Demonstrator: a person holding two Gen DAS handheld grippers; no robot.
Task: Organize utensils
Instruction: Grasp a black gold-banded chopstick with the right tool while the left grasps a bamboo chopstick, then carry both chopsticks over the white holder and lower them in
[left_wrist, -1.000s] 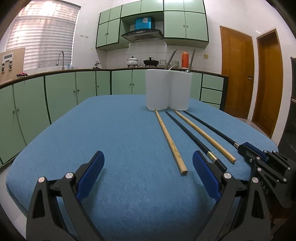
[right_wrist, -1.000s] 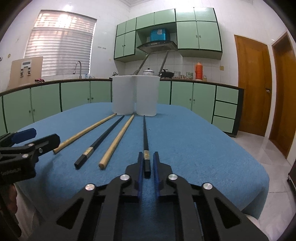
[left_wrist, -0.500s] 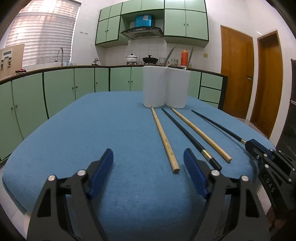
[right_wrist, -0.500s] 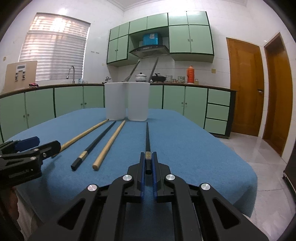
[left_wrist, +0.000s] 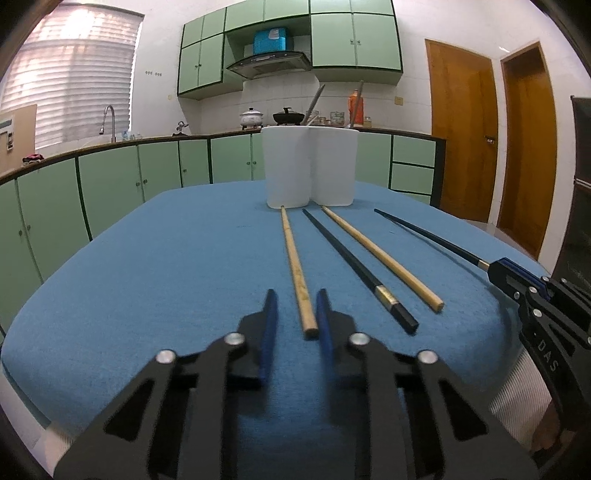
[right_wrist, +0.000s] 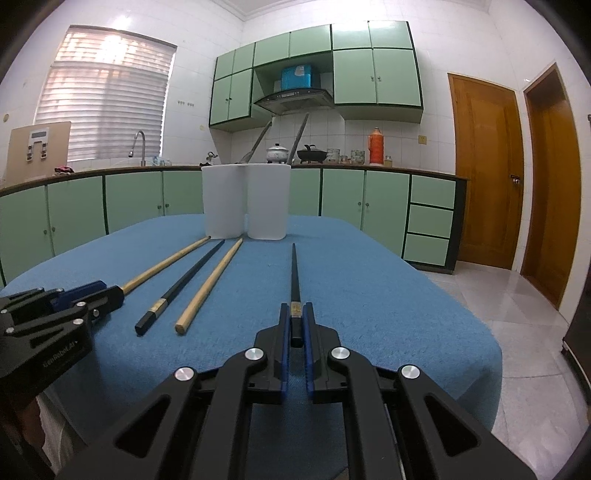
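Observation:
On the blue table (left_wrist: 147, 277) several chopsticks lie pointing at a white two-part holder (left_wrist: 310, 166). My left gripper (left_wrist: 295, 295) is closing around the near end of the leftmost wooden chopstick (left_wrist: 293, 258). A gap still shows beside the left pad, while the right pad sits close against the stick. A black chopstick (left_wrist: 354, 258) and a second wooden chopstick (left_wrist: 384, 258) lie just to the right. My right gripper (right_wrist: 295, 314) is shut on the near end of another black chopstick (right_wrist: 294, 273), which points at the holder (right_wrist: 245, 201). The left gripper (right_wrist: 107, 291) shows at the left edge.
Handles of a few utensils stick up out of the holder. Green kitchen cabinets (left_wrist: 110, 177) run behind the table, and wooden doors (right_wrist: 484, 166) stand at the right. The table's near edge lies just below both grippers, with tiled floor (right_wrist: 517, 332) to the right.
The left gripper's jaws have gone from wide open to nearly closed around the leftmost wooden chopstick's end, and it has edged forward. The right gripper still holds the black chopstick.

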